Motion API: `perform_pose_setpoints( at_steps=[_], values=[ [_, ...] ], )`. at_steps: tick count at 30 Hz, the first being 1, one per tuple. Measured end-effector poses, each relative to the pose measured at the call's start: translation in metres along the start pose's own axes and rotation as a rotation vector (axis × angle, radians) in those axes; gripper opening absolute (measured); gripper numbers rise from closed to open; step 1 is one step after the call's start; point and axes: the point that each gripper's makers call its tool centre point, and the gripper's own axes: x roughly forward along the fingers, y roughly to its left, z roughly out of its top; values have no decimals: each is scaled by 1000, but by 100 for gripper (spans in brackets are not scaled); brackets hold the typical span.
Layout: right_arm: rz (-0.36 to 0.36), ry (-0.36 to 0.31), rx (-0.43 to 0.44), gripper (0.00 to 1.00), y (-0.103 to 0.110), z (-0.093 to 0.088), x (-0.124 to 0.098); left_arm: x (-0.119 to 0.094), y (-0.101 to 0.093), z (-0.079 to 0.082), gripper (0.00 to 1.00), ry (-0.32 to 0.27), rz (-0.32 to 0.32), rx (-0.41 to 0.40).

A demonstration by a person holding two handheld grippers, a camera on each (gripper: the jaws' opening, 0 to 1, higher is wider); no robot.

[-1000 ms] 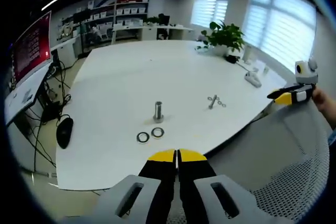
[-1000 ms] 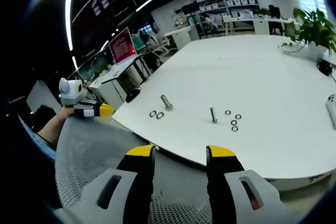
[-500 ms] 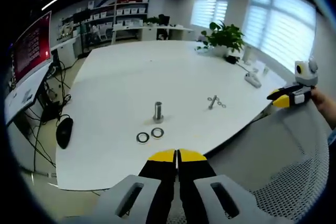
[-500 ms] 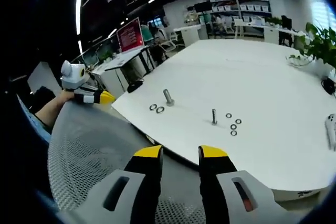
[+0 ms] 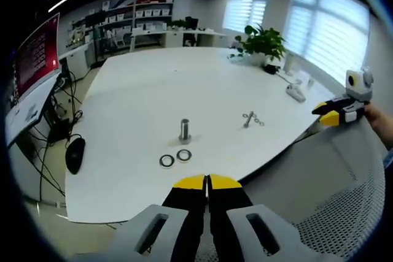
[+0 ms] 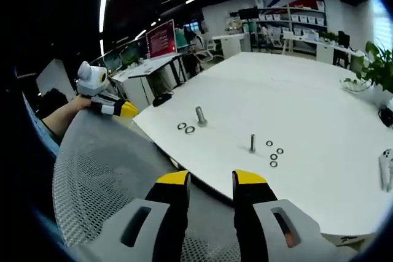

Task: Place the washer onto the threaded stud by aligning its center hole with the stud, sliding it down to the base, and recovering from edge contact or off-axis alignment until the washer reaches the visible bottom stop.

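While the left gripper (image 5: 207, 181) sits clenched on nothing at bottom centre and the right gripper (image 6: 211, 178) stands parted and empty, the washers (image 5: 175, 157) lie just above, beside the threaded stud (image 5: 185, 130) mid-frame on the white table (image 5: 153, 84), so pickup hasn't begun; reaching comes next.

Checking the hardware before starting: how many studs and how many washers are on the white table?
Studs: 2, the thick stud and the thin stud.
Washers: 5, two by the thick stud, three by the thin one.
Total: 7
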Motion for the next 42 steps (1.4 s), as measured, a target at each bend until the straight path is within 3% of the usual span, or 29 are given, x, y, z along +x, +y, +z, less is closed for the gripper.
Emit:
perform_pose_setpoints(
  at_steps=[9, 18, 21, 23, 27, 29, 31, 32, 33, 35, 38, 42],
  values=[
    [-5, 0, 10, 26, -7, 1, -4, 0, 1, 1, 0, -8, 3, -2],
    [-2, -39, 54, 21, -12, 5, -9, 0, 1, 1, 0, -6, 5, -5],
    [36, -74, 76, 20, -10, 10, -12, 0, 1, 1, 0, -6, 6, -6],
    [18, -63, 69, 19, -12, 9, -12, 0, 1, 1, 0, -6, 6, -7],
    [5, -88, 67, 8, -18, 12, -16, 0, 1, 1, 0, -5, 5, -7],
    [19, -95, 98, 7, -18, 13, -18, 0, 1, 1, 0, -5, 6, -7],
    [84, -114, 124, 4, -12, 18, -22, 0, 1, 1, 0, -6, 7, -7],
    [88, -117, 117, 3, -12, 20, -24, 0, 1, 1, 0, -6, 7, -7],
    [141, -107, 111, 3, -6, 21, -27, 0, 1, 1, 0, -5, 6, -6],
    [144, -109, 105, 3, -8, 26, -28, 0, 1, 1, 0, -3, 5, -5],
    [135, -86, 37, 5, -9, 37, -24, 0, 1, 1, 0, -3, 4, -4],
    [184, -74, -57, 8, -2, 60, -16, 0, 1, 0, 0, 1, 4, -3]
  ],
)
